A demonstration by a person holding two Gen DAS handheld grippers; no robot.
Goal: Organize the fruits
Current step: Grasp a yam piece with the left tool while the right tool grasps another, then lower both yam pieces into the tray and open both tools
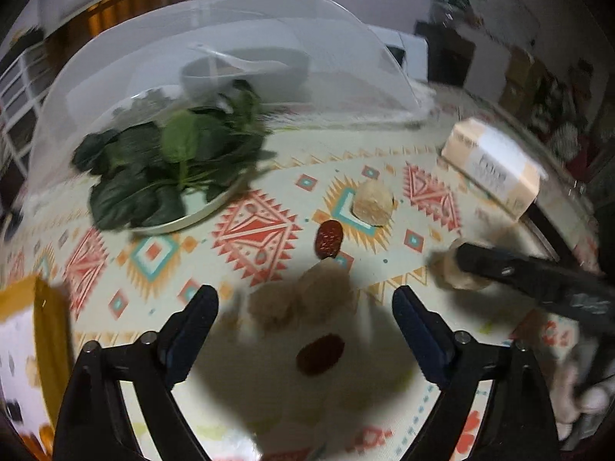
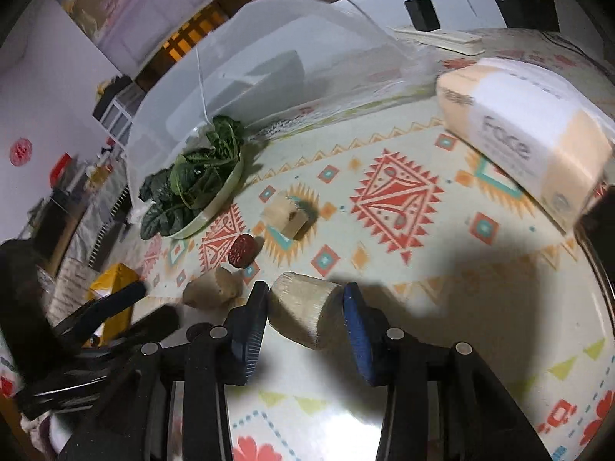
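Right tongs (image 2: 305, 313) clamp a pale, fibrous cylindrical chunk (image 2: 303, 309) low over the patterned desk (image 2: 403, 230). Left tongs (image 1: 305, 320) gape wide above a plate (image 1: 269, 395) holding beige lumps (image 1: 300, 303) and a wrinkled red date (image 1: 319, 353).

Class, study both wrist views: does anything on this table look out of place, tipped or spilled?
Yes. The mesh food cover sits tilted over only part of the plate of greens, whose leaves spill over the rim. Pale fruit chunks and a red date lie loose on the tablecloth.
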